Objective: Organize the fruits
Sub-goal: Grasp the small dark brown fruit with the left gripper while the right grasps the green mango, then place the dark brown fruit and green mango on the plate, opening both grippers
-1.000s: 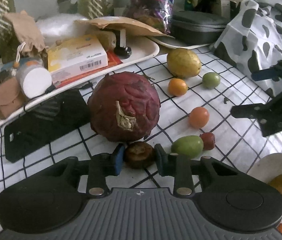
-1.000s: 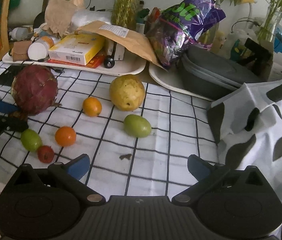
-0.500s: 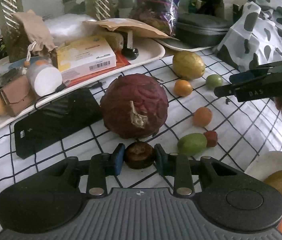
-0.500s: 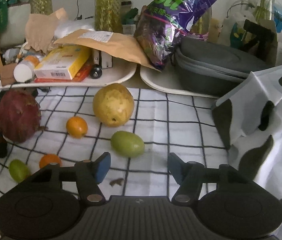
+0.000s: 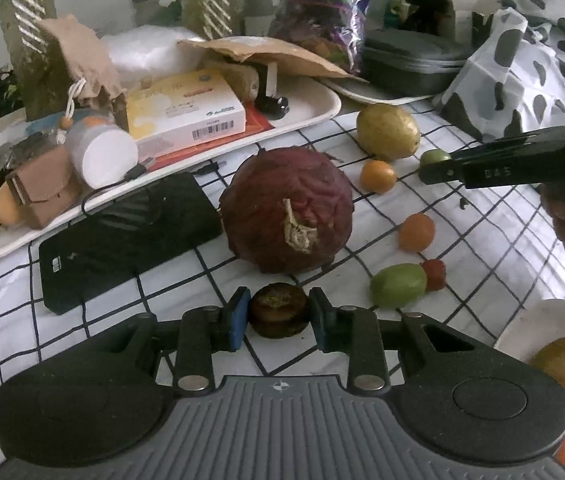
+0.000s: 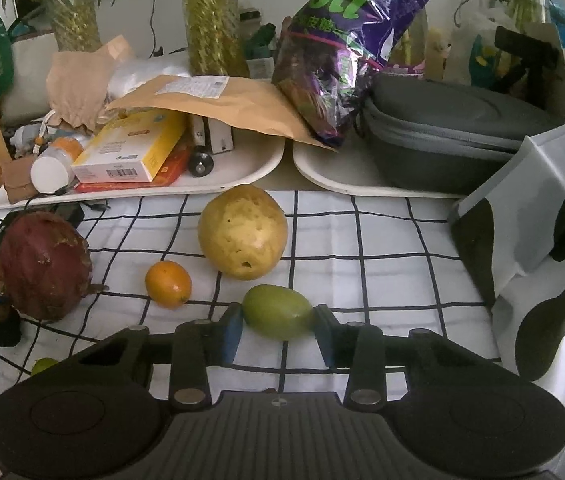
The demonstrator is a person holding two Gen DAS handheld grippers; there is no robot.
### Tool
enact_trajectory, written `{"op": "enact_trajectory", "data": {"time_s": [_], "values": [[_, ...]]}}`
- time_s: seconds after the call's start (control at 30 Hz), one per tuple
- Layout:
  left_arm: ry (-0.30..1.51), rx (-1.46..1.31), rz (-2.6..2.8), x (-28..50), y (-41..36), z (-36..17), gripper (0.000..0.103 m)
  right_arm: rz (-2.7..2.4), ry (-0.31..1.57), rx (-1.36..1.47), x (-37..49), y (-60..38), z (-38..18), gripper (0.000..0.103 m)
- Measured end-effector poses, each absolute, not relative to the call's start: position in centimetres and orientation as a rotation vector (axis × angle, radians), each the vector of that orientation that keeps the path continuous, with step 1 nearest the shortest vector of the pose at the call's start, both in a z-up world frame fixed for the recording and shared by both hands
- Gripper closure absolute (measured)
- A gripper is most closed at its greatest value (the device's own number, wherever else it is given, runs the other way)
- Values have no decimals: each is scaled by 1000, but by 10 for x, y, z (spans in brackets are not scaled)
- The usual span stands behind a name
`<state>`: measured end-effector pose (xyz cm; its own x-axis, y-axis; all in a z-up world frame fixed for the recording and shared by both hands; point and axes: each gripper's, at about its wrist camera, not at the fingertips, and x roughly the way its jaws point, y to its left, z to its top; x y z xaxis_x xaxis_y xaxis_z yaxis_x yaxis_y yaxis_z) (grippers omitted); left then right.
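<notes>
My left gripper (image 5: 278, 313) is shut on a small dark brown fruit (image 5: 279, 310) just in front of a large dark red fruit (image 5: 287, 211). My right gripper (image 6: 276, 325) has its jaws on both sides of a green fruit (image 6: 278, 311) on the checked cloth, closed against it. Behind it lie a big yellow fruit (image 6: 242, 231) and a small orange fruit (image 6: 168, 284). The left wrist view also shows another orange fruit (image 5: 416, 232), a green fruit (image 5: 398, 285) touching a small red one (image 5: 433, 274), and a white plate (image 5: 554, 320) holding a brown fruit (image 5: 564, 362).
A black flat device (image 5: 126, 236) lies left of the red fruit. Two white trays (image 6: 258, 168) full of boxes, bags and a grey case (image 6: 442, 136) line the back. A spotted cloth (image 6: 542, 264) is heaped on the right.
My right gripper moved forward to the green fruit and narrowed from wide open until its jaws closed on it. My left gripper stayed shut on the brown fruit and drew back a little.
</notes>
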<state>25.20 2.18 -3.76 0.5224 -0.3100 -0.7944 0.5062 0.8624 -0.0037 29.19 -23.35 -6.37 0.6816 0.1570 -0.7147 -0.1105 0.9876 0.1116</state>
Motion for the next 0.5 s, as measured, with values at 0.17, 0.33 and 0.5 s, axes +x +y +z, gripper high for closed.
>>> {"op": "enact_trajectory", "data": {"time_s": [0.17, 0.33, 0.5], "values": [[869, 203, -489, 245, 29, -25, 72, 163, 797, 70, 284, -232, -57, 63], [857, 181, -488, 234, 30, -17, 72, 176, 798, 32, 268, -224, -50, 64], [841, 163, -492, 216, 28, -9, 72, 203, 768, 3, 245, -216, -34, 64]]}}
